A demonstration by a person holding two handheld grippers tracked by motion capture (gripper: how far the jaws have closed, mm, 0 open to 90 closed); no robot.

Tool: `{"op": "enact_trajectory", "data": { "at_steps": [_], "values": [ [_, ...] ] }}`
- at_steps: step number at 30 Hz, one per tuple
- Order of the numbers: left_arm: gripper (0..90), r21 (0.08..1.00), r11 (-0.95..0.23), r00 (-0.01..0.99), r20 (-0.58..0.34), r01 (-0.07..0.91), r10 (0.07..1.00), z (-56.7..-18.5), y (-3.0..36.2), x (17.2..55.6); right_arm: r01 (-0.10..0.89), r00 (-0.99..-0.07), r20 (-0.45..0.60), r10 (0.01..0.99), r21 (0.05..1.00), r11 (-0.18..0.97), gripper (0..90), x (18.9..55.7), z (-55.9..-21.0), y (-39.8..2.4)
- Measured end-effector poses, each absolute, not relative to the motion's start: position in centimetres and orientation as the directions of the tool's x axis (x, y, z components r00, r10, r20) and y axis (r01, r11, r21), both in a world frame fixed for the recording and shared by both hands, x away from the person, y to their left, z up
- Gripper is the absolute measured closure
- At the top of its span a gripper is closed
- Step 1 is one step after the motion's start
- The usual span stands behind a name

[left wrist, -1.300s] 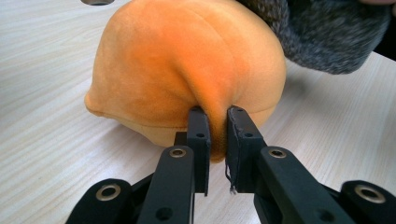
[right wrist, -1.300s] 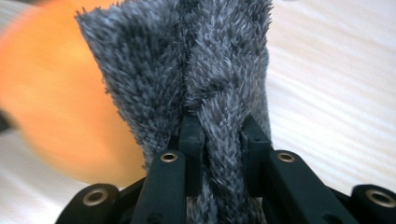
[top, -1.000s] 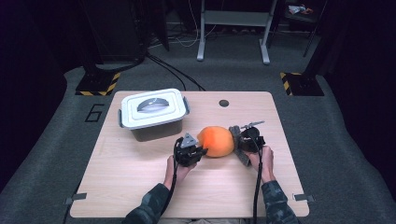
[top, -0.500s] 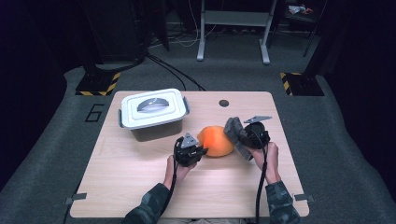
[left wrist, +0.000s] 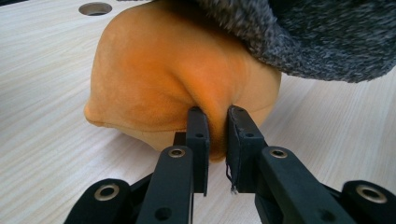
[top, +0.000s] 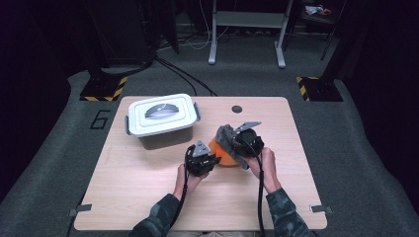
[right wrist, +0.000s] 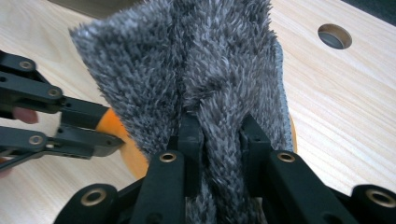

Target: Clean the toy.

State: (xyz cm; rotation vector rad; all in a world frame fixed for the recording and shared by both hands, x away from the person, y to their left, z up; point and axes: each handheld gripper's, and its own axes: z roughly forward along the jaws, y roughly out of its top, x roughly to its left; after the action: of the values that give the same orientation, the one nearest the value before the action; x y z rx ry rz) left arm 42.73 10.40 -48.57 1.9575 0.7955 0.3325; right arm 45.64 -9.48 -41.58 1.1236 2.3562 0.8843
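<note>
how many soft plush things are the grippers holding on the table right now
2. An orange plush piece lies on the table at mid-table, pinched by the left gripper. A grey fuzzy piece is draped over it, clamped in the right gripper.

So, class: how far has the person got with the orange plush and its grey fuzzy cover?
Done: both grips are made. The left claw pinches a fold of the orange plush; the right claw is shut on the grey fuzzy cover. In hand: the cover is lifted, draped over the plush. Left: probably separating them; the lidded box stays closed.
</note>
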Motion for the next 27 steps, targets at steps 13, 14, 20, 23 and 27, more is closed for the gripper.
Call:
{"op": "enact_trajectory", "data": {
  "at_steps": [13,14,20,23,27],
  "values": [
    [80.0,0.858,-0.316,0.741,-0.106,0.406,0.663,-48.6,10.4,42.9,0.617,-0.519,-0.062,0.852,0.662,0.424,75.0,46.3,-42.9,-12.8],
    [80.0,0.859,-0.319,0.741,-0.099,0.401,0.664,-48.7,10.5,42.9,0.631,-0.506,-0.053,0.861,0.658,0.411,75.0,46.4,-43.2,-13.2],
    [80.0,0.858,-0.308,0.736,-0.113,0.411,0.668,-48.7,10.4,42.9,0.7,-0.448,-0.013,0.894,0.617,0.36,75.0,47.3,-45.5,-15.2],
    [80.0,0.857,-0.311,0.737,-0.112,0.411,0.667,-48.7,10.5,42.9,0.733,-0.427,0.017,0.904,0.592,0.335,74.9,47.8,-47.0,-15.9],
    [80.0,0.858,-0.318,0.74,-0.103,0.405,0.664,-48.7,10.5,43.0,0.767,-0.417,0.038,0.908,0.551,0.329,74.8,48.3,-49.0,-16.3]
  ]
}}
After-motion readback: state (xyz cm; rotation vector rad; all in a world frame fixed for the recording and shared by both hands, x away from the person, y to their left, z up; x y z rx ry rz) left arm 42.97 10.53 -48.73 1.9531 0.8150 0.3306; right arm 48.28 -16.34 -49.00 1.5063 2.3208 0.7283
